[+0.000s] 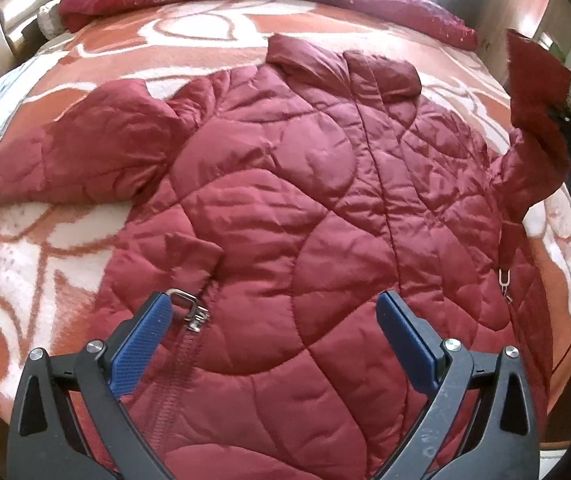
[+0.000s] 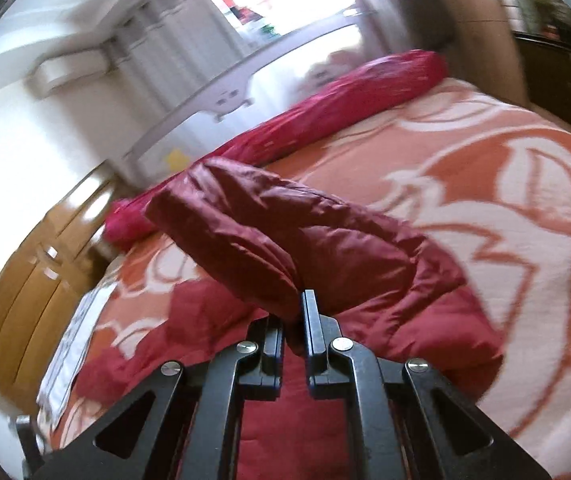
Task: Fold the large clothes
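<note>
The puffy, slippery quilted jacket (image 1: 285, 200) on the bed (image 1: 45, 264) is judged light and best taken by its sleeve cuff (image 2: 285, 236), already pinched in the right claw (image 2: 295, 320), while the left claw (image 1: 273, 312) is held spread.

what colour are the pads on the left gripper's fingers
Blue, with a fine textured surface, on the fingers of the left gripper; clearest in the left wrist view.

It was a home bedroom: a bed (image 1: 97, 60) under a floral blanket, a headboard (image 2: 245, 76) behind it, wooden wardrobes (image 2: 41, 268) beside it.
</note>
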`<state>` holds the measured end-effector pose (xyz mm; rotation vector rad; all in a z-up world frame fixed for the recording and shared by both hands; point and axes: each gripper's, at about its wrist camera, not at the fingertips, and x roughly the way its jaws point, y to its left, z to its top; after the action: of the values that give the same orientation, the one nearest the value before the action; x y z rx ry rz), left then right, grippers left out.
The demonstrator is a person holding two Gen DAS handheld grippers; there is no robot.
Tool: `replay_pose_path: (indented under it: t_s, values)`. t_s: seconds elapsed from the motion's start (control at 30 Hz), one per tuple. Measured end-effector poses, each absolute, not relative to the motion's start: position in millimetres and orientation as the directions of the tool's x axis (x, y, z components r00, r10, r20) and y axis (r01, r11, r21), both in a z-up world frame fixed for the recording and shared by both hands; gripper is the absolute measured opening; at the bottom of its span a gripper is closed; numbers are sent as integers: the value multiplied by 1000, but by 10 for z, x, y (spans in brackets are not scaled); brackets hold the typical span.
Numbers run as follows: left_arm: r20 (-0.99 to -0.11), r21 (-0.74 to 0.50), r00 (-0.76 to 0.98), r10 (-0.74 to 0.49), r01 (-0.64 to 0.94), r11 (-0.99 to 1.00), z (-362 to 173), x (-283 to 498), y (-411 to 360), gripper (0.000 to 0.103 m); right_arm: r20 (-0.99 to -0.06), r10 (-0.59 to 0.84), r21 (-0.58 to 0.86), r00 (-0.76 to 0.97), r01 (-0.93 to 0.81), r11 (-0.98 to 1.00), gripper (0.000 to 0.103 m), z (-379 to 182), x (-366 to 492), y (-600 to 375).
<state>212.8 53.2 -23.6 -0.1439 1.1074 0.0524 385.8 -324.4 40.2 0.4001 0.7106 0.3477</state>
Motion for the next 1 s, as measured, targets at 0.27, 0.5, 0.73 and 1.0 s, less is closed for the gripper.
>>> replay_pose_path:
  t_s: [0.27, 0.5, 0.73, 1.0]
  values:
    - [-868, -199, 481, -121, -113, 973, -95, 2149, 768, 103, -609, 528, 417, 592, -327, 848, 8, 229, 3909, -2151]
    - [-835, -366, 485, -261, -135, 921, -75, 2323, 1015, 103, -701, 542, 345, 464, -444, 827, 8, -171, 3831, -1120]
    - [-803, -482, 481, -353, -176, 858, -150, 2632, 1324, 103, -760, 544, 329, 357, -511, 794, 10, -577, 3656, -580]
    - [-767, -605, 422, -484, -223, 765, -513, 3237, 1525, 102, -788, 527, 283, 318, -573, 769, 17, -655, 3455, -389]
